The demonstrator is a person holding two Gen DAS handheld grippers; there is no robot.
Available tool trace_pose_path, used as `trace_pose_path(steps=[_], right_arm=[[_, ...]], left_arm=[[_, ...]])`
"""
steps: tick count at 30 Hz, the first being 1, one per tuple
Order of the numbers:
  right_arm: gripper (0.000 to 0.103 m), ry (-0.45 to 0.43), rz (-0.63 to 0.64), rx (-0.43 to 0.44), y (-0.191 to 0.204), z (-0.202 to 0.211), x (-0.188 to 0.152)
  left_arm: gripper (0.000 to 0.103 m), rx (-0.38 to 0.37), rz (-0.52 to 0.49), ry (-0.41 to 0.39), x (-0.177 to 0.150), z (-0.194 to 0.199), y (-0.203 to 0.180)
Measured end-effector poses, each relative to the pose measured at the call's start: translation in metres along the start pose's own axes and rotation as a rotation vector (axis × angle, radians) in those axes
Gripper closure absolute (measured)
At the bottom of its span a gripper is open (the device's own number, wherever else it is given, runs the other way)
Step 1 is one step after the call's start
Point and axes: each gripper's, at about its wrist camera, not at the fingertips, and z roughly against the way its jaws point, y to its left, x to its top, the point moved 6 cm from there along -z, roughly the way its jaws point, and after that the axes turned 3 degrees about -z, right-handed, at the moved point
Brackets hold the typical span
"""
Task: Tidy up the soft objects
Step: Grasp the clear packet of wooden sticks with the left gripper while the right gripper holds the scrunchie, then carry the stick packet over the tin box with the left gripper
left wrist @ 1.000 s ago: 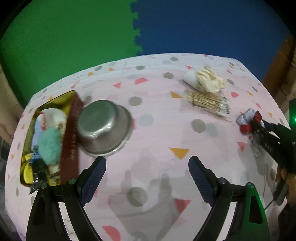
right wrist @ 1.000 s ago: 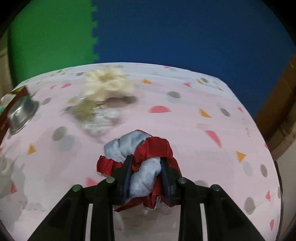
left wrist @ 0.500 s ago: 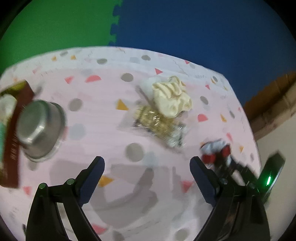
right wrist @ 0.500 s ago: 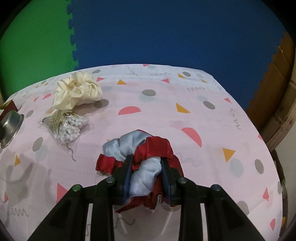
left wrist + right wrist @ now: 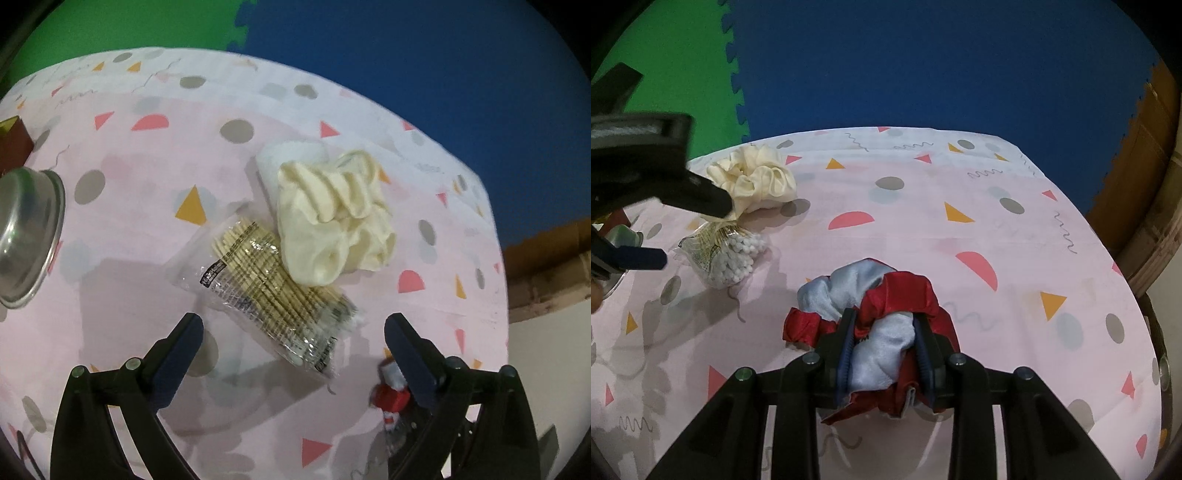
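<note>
Left gripper (image 5: pixel 293 328) spread wide, jaws well apart with nothing between them, angled down toward the surface. Right gripper (image 5: pixel 884 345) clamped tight, jaws nearly together, a bunched scrunchie (image 5: pixel 886 314) squeezed between them and spilling out ahead and to both sides.

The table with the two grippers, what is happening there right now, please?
A person is sorting soft things with two handheld grippers. The right gripper is shut on a red and blue scrunchie, held just above the pink cloth. The left gripper is open and points at a bag of cotton swabs, which lies against a cream scrunchie. A steel bowl sits at the left edge of the left view.
</note>
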Motion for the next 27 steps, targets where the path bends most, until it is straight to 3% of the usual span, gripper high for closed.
trace_pose_path(steps=[3, 6, 8, 9, 11, 14, 20, 27], right_arm=[[0.071, 0.001, -0.001, 0.002, 0.0, 0.0, 0.0], [0.071, 0.001, -0.002, 0.004, 0.0, -0.001, 0.0], [0.071, 0.001, -0.001, 0.004, 0.0, -0.001, 0.0], [0.071, 0.001, -0.001, 0.004, 0.0, -0.001, 0.0], [0.071, 0.001, 0.0, 0.004, 0.0, -0.001, 0.0], [0.071, 0.001, -0.001, 0.004, 0.0, -0.001, 0.0], [0.071, 0.0, -0.001, 0.006, 0.0, -0.001, 0.0], [0.071, 0.0, -0.002, 0.006, -0.001, -0.002, -0.001]], left_arm=[[0.006, 0.027, 0.013, 0.017, -0.001, -0.009, 0.007], [0.016, 0.029, -0.002, 0.038, -0.003, -0.011, 0.017], [0.034, 0.033, -0.029, 0.05, -0.001, -0.007, 0.021], [0.038, 0.024, -0.035, 0.06, -0.001, -0.006, 0.025], [0.059, 0.006, -0.044, 0.074, 0.001, -0.003, 0.031], [0.077, -0.021, -0.076, 0.081, 0.001, 0.002, 0.034], [0.084, -0.024, -0.167, 0.111, -0.008, 0.013, 0.046], [0.084, 0.0, -0.338, 0.161, -0.032, 0.034, 0.068]])
